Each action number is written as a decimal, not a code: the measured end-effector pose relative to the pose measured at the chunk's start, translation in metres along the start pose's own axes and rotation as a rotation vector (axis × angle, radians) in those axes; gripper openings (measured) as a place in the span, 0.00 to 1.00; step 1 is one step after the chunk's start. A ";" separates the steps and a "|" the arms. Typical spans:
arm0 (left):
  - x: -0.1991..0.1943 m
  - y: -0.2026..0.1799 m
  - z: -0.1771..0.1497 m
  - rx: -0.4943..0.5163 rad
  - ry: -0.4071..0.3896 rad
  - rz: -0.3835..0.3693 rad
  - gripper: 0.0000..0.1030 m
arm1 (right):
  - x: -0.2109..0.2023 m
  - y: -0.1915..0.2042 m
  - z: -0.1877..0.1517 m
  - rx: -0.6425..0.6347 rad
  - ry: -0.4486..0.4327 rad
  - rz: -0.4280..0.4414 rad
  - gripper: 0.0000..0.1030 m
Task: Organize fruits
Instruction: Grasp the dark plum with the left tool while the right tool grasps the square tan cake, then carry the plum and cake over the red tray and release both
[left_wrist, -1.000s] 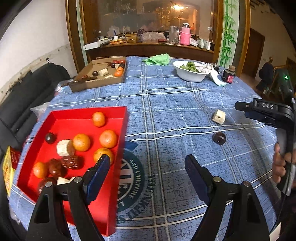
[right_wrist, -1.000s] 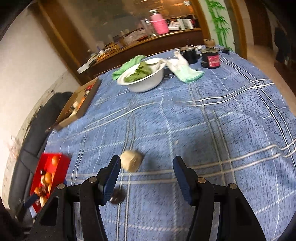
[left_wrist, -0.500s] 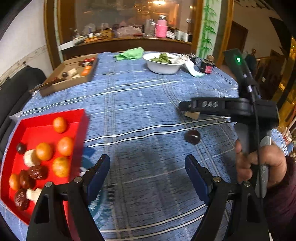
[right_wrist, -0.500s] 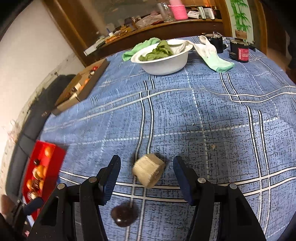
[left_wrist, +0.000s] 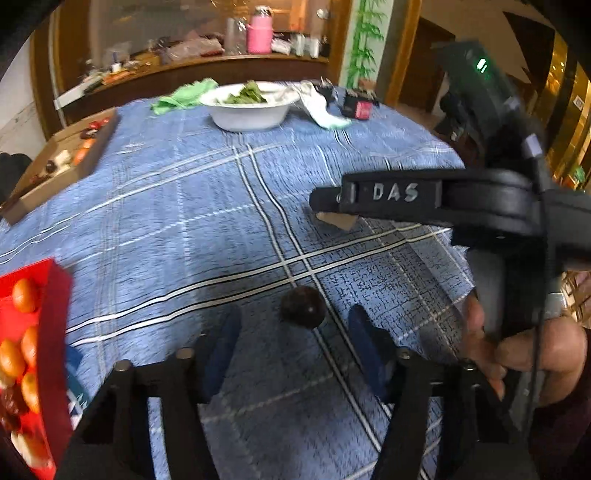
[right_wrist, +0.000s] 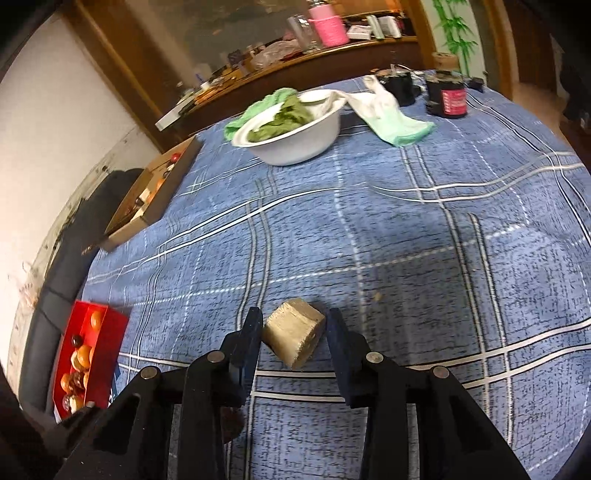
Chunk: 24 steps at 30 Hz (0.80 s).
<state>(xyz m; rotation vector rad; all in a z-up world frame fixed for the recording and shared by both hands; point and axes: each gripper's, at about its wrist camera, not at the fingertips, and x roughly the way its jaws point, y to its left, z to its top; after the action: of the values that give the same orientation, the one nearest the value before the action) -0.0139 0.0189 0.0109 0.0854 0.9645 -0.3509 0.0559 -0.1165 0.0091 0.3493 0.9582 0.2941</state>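
Fruits are the concern: most already lie in the red tray (left_wrist: 55, 332) at the near left, while two pieces stay out on the blue plaid tablecloth (left_wrist: 184, 221). Within the last second both tools have come in on those strays. The right gripper (right_wrist: 293, 334), wide apart half a second ago, has narrowed around the pale cut chunk (right_wrist: 293, 338), its left pad touching and the right one just beside it, so a pinch looks nearly made. The left gripper (left_wrist: 295, 343) has swung away from the tray and now hangs spread, the dark round fruit (left_wrist: 303, 306) just beyond its tips. The chunk is tan, blocky and fibrous on its cut face; the dark fruit is small, glossy and likely to roll.
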 end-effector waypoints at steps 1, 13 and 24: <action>0.006 0.000 0.001 -0.002 0.014 -0.008 0.40 | 0.000 -0.002 0.000 0.007 0.001 0.000 0.36; -0.002 0.015 0.003 -0.056 -0.019 -0.011 0.23 | -0.001 0.001 0.001 0.000 -0.013 0.011 0.37; -0.125 0.106 -0.030 -0.277 -0.229 0.100 0.24 | -0.008 0.019 -0.011 -0.043 -0.048 0.038 0.37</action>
<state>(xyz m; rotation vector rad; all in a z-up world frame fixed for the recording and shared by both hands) -0.0678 0.1568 0.0869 -0.1556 0.7707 -0.1292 0.0409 -0.1009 0.0173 0.3336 0.8976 0.3391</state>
